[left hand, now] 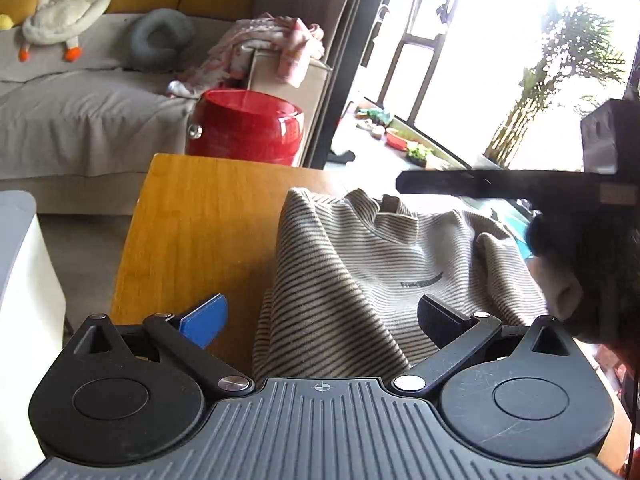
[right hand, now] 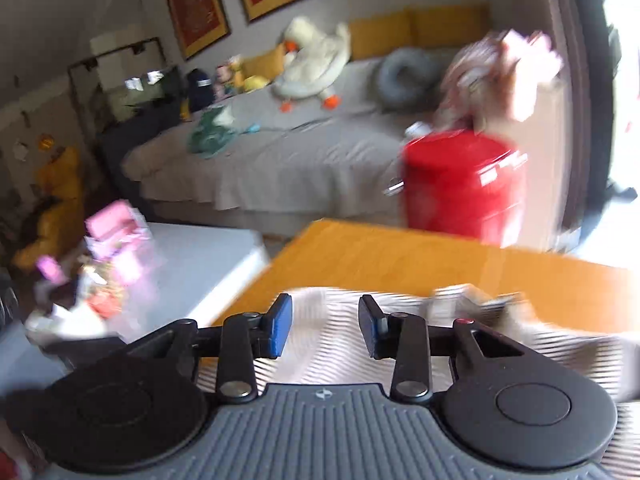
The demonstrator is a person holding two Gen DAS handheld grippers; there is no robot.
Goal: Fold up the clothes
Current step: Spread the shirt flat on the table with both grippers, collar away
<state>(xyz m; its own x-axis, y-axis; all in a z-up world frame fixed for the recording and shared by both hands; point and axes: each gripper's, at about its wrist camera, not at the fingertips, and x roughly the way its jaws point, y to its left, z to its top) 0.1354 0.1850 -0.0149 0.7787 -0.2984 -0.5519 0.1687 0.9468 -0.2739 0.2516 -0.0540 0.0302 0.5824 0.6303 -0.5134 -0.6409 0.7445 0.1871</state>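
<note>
The striped sweater (left hand: pixel 360 272) is laid rumpled on the wooden table (left hand: pixel 192 224), presumably for folding, while the left gripper (left hand: pixel 320 320) and right gripper (right hand: pixel 324 328) are held over it with the jaws of both spread apart and nothing between them.

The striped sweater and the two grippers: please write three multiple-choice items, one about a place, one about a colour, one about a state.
1. Where does the striped sweater lie?
A. on the wooden table
B. on the sofa
C. in the bucket

2. What colour is the bucket behind the table?
A. blue
B. red
C. green

3. How is the left gripper?
A. shut on the sweater
B. shut on nothing
C. open

Answers: 1 A, the cloth rests on the table top. 2 B, its wall is glossy red. 3 C, its fingers stand wide apart over the sweater.
</note>
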